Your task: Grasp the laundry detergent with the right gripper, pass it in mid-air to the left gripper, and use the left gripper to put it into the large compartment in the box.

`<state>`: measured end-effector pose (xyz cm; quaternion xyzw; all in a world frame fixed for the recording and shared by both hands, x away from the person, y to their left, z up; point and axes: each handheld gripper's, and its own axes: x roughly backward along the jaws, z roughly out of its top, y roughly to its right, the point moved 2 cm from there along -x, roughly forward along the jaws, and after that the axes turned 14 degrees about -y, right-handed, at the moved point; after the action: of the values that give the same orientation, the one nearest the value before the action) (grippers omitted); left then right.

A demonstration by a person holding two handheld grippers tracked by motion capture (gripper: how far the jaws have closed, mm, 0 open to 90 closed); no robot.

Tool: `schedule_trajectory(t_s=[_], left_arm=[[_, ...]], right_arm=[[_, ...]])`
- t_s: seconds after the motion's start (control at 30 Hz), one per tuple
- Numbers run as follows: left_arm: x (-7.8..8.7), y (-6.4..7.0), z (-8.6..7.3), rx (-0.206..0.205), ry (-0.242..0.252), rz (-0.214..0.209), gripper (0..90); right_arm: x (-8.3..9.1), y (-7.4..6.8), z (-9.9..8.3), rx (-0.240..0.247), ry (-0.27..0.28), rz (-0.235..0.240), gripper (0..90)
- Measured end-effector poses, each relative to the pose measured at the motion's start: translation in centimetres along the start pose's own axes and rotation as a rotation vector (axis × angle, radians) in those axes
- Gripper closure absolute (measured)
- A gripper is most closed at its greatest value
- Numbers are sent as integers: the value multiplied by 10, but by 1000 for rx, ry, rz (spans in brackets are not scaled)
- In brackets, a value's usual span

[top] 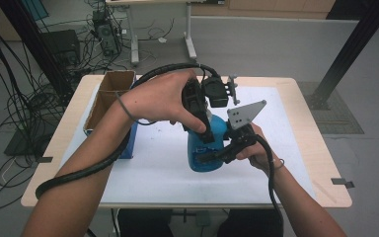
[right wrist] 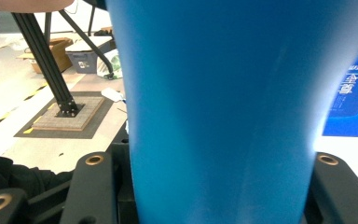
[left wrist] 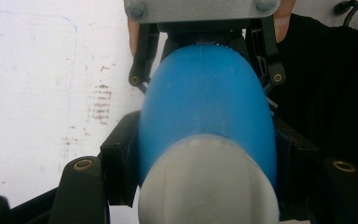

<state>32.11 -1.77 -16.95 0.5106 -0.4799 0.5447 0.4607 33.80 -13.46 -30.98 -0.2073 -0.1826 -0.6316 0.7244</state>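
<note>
A blue bottle (top: 203, 165) with a white cap (left wrist: 209, 186) is held just above the white mat, between both grippers. My left gripper (top: 203, 129) comes down from above and is shut on the bottle's upper part (left wrist: 205, 102), just below the cap. My right gripper (top: 213, 155) reaches in from the right and is shut across the bottle's body (right wrist: 223, 93). In the left gripper view the right gripper (left wrist: 205, 35) and its grey plate (left wrist: 200, 8) show beyond the bottle. The jaws of each press against both sides of the bottle.
An open cardboard box (top: 106, 96) stands at the table's left, with a blue printed box (top: 129, 143) beside it under my left forearm. A white mat (top: 153, 173) covers most of the wooden table (top: 321, 168). Black frame posts (top: 348, 54) stand on the floor beyond.
</note>
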Motion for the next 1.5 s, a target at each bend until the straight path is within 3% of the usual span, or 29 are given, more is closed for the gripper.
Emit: schedule_trajectory(t_s=[1.5], left_arm=[[1,-2,-1,13,-10,6,380]], right_arm=[[-3,2,1,0,15,7,435]])
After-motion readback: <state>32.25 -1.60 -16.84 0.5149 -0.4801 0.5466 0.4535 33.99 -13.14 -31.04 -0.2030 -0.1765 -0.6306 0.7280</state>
